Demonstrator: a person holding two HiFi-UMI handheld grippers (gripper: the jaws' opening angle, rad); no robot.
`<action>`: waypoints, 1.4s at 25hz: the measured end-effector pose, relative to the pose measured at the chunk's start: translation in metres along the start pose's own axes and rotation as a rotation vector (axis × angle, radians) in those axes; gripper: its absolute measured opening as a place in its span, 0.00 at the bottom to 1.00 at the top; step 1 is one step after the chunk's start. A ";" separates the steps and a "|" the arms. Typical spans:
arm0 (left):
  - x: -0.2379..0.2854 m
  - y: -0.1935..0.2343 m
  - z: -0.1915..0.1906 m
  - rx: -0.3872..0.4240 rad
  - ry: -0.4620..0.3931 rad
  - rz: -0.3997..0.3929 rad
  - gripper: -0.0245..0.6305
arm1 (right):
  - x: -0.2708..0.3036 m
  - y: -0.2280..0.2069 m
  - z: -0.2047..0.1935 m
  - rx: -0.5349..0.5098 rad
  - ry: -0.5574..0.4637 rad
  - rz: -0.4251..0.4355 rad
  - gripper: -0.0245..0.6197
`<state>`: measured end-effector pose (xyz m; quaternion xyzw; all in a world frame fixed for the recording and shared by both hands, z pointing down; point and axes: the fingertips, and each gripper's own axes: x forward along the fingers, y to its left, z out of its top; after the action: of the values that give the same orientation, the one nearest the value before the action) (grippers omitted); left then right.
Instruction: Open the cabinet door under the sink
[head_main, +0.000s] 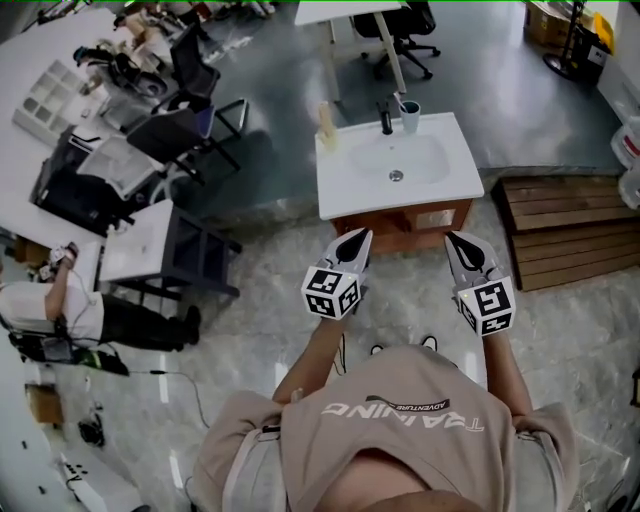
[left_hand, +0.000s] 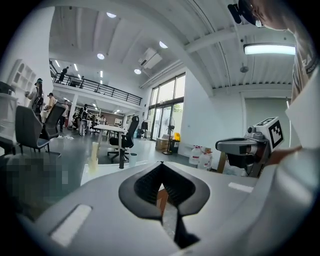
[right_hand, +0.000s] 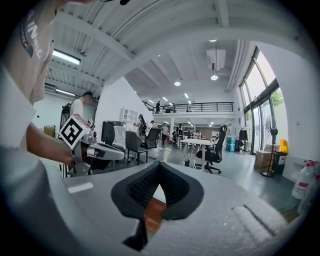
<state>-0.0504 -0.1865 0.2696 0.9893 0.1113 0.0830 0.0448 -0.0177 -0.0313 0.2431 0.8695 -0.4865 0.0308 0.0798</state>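
Ahead, cabinet door (head_main: 398, 226), long axis crosswise.

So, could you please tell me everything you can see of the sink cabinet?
The sink cabinet is a freestanding unit on the floor: a reddish-brown wooden body under a white rectangular top with an oval basin and drain. A black tap, a cup and a pale bottle stand along its far edge. Only a strip of its front shows; the left gripper and right gripper hang before it, untouching.
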 end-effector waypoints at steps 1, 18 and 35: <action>0.002 -0.002 0.002 0.006 -0.003 -0.006 0.06 | -0.002 -0.001 -0.001 0.000 -0.001 -0.002 0.04; -0.020 0.003 0.017 0.053 -0.009 0.058 0.06 | 0.002 0.011 0.007 -0.028 -0.019 0.019 0.04; -0.027 0.002 0.007 0.032 0.009 0.045 0.06 | -0.002 0.017 0.007 -0.021 -0.009 0.007 0.04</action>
<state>-0.0743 -0.1950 0.2592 0.9917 0.0907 0.0867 0.0268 -0.0335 -0.0399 0.2376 0.8670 -0.4902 0.0218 0.0865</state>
